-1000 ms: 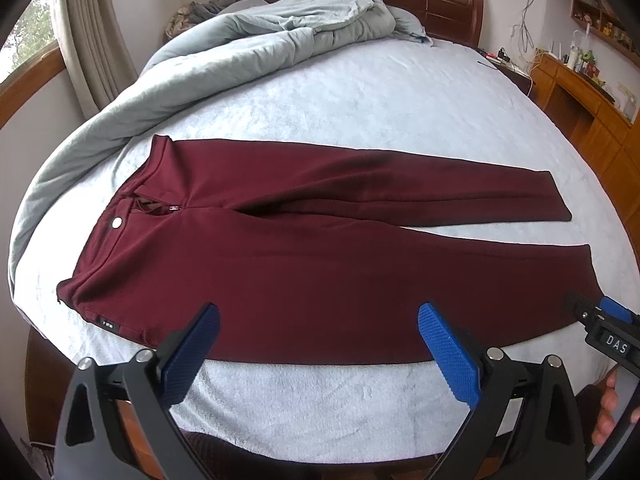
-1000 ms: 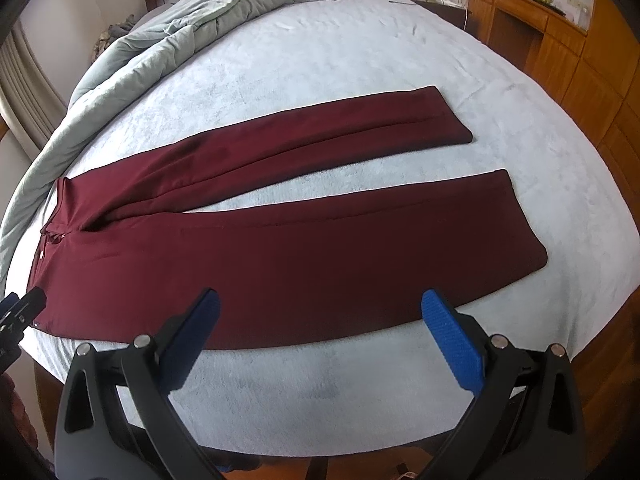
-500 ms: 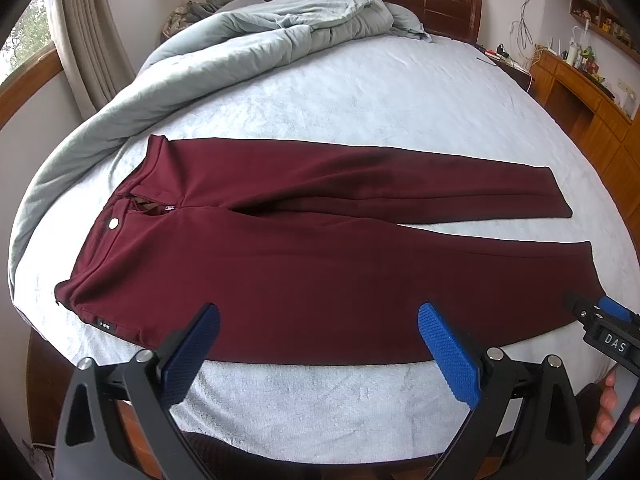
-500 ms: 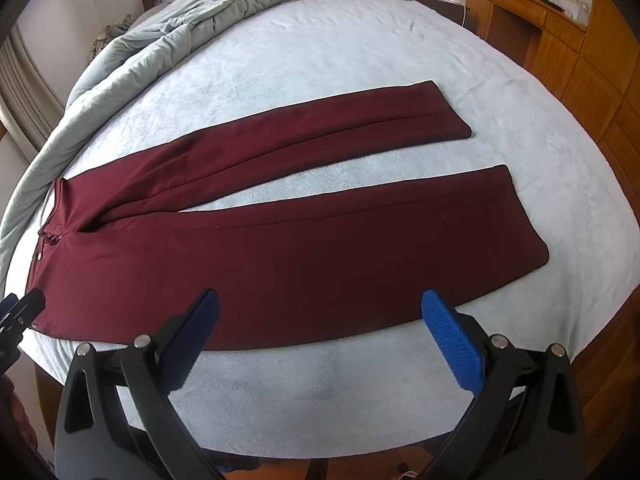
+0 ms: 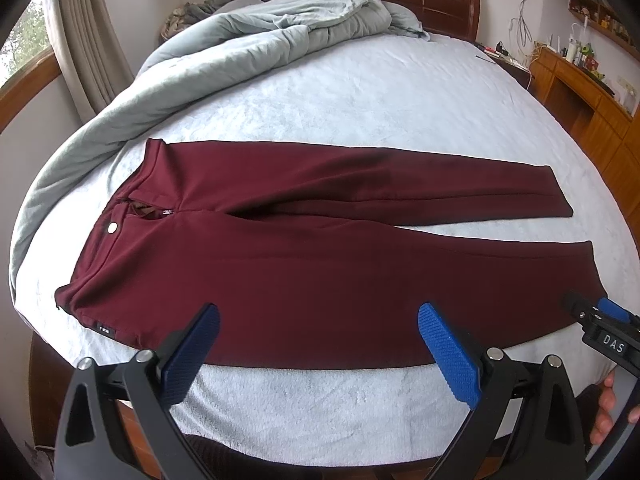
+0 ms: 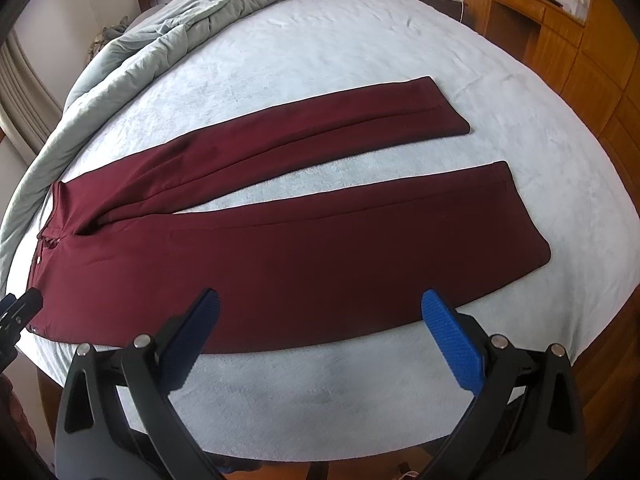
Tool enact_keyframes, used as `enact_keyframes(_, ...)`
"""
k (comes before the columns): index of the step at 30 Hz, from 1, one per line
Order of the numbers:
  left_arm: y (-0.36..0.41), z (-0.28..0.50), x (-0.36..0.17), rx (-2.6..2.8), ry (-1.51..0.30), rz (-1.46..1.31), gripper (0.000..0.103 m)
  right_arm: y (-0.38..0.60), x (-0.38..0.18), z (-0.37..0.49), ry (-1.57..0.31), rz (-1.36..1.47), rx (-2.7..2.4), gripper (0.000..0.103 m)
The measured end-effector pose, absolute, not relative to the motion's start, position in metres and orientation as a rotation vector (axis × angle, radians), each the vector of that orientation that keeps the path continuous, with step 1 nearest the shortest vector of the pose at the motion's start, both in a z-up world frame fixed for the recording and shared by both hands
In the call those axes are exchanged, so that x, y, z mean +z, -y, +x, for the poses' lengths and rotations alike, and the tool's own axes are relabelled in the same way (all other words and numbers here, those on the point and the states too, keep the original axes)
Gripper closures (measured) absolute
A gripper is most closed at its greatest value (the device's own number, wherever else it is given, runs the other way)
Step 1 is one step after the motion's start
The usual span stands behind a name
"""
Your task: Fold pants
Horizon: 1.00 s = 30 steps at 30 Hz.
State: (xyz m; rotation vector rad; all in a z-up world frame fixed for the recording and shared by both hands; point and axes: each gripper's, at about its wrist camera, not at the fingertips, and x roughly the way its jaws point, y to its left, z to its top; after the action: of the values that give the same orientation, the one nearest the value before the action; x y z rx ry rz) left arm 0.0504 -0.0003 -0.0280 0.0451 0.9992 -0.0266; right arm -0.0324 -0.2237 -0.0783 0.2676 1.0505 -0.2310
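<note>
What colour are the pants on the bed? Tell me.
Dark maroon, plain with no pattern: the pants show best in the left wrist view.

Matt maroon cloth pants (image 5: 304, 264), fuzzy pale bedsheet (image 5: 360, 92), puffy quilt (image 5: 224, 52), glossy wooden headboard (image 5: 444, 0)

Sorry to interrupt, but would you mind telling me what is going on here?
A person holds a claw in each hand over a bed, about to fold the maroon pants spread flat on it, legs apart. The left claw hangs near the waist end and the right claw near the cuffs, both open and touching nothing. No fold has been made yet. A grey duvet is bunched at the far side.
</note>
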Motion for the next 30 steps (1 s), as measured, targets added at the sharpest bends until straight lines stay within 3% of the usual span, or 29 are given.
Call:
enact_keyframes(19, 0.017, 0.062, -0.031, -0.04, -1.008, 0.066, 0.004, 0.24, -0.086, -0.027, -1.049, 0.292, -0.176, 0.002)
enact_keyframes(27, 0.071, 0.158, -0.046, -0.118, -1.02, 0.053, 0.004, 0.372, -0.065, 0.063, -0.959, 0.26, -0.257, 0.002)
enact_keyframes(30, 0.103, 0.21, -0.062, -0.132, -1.072, 0.055, 0.004, 0.424, -0.076, 0.115, -1.01, 0.262, -0.233, 0.002)
